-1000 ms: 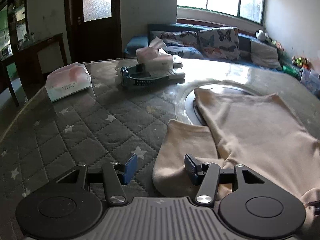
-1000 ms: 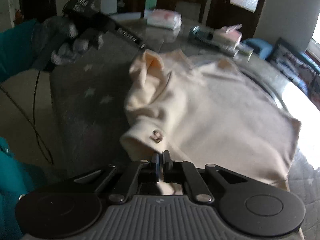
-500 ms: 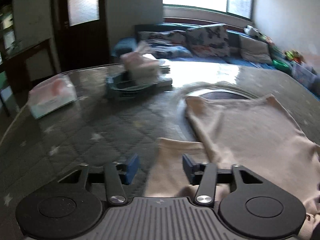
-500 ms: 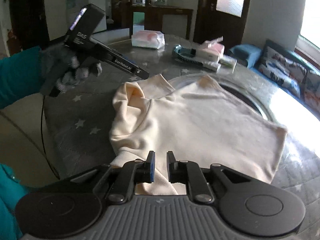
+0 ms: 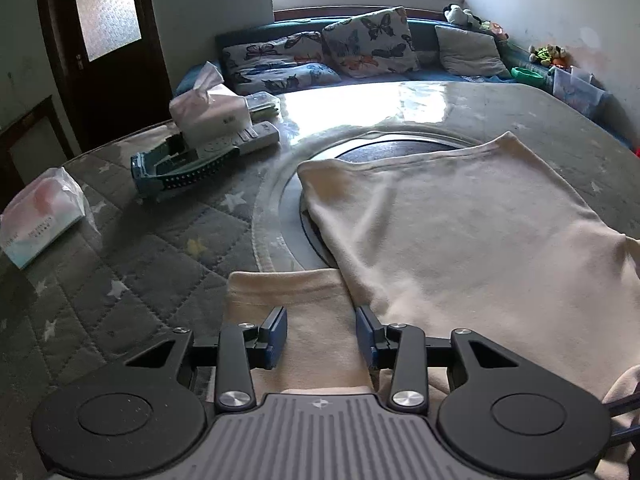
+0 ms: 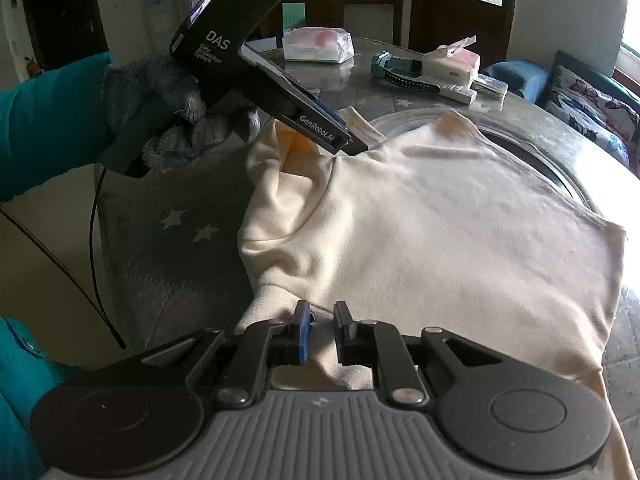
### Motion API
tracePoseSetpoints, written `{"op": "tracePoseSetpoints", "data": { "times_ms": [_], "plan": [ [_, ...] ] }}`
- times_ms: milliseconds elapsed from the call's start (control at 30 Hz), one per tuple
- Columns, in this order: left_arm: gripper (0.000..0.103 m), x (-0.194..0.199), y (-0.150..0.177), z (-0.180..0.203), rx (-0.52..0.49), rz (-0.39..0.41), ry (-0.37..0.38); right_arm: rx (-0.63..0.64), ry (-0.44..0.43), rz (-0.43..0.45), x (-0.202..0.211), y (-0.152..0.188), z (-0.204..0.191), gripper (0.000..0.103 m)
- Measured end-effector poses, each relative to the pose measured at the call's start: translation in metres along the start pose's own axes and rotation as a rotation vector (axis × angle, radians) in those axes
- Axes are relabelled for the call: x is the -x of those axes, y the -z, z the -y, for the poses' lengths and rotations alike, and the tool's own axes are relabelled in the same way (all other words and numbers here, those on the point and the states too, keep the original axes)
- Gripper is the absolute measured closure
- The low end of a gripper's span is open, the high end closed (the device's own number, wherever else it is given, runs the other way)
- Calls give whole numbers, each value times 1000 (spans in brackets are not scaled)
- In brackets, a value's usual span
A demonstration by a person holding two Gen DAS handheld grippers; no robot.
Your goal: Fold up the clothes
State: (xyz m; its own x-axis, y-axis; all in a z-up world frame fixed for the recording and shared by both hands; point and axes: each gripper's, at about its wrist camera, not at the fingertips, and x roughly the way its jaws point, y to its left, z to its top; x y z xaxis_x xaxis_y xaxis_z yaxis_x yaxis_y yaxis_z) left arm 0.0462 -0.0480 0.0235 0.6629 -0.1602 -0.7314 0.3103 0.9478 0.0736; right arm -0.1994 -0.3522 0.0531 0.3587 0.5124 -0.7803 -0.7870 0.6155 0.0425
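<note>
A cream top (image 5: 472,240) lies spread on the quilted grey table cover (image 5: 132,264). Its near sleeve (image 5: 296,300) lies flat under my left gripper (image 5: 321,328), which is open with the cuff between its blue pads, not clamped. In the right wrist view the same top (image 6: 440,232) lies spread out. My right gripper (image 6: 321,320) is open just above the other sleeve (image 6: 280,304) at the near edge. The left gripper's body (image 6: 256,76), held by a gloved hand, hovers over the far sleeve.
A tissue box (image 5: 210,114), a teal tray (image 5: 180,168) and a remote (image 5: 244,140) stand at the far left of the table. A wrapped tissue pack (image 5: 40,220) lies at the left edge. A round glass turntable (image 5: 392,148) shows beyond the top's hem.
My right gripper has opened and let go of the sleeve. My left gripper has moved right and now straddles the near sleeve cuff, still open.
</note>
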Motion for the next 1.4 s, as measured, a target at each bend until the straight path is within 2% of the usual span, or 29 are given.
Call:
{"op": "tracePoseSetpoints", "data": {
  "times_ms": [433, 667, 1000, 1100, 1300, 1400],
  "plan": [
    [65, -1, 1, 2, -13, 10, -10, -11, 0, 3, -2, 0, 1, 89],
    [80, 1, 3, 4, -27, 19, -33, -16, 8, 4, -2, 0, 0, 88],
    [91, 3, 6, 2, -24, 27, -69, -15, 20, 3, -2, 0, -2, 88],
    [95, 7, 8, -6, 10, 37, -90, -15, 22, 3, -2, 0, -2, 88],
    [97, 14, 13, -24, 83, 58, -132, -15, 28, 4, -2, 1, -3, 87],
    [97, 27, 20, -47, 171, 85, -164, -12, 35, 4, -2, 1, -4, 87]
  ]
}}
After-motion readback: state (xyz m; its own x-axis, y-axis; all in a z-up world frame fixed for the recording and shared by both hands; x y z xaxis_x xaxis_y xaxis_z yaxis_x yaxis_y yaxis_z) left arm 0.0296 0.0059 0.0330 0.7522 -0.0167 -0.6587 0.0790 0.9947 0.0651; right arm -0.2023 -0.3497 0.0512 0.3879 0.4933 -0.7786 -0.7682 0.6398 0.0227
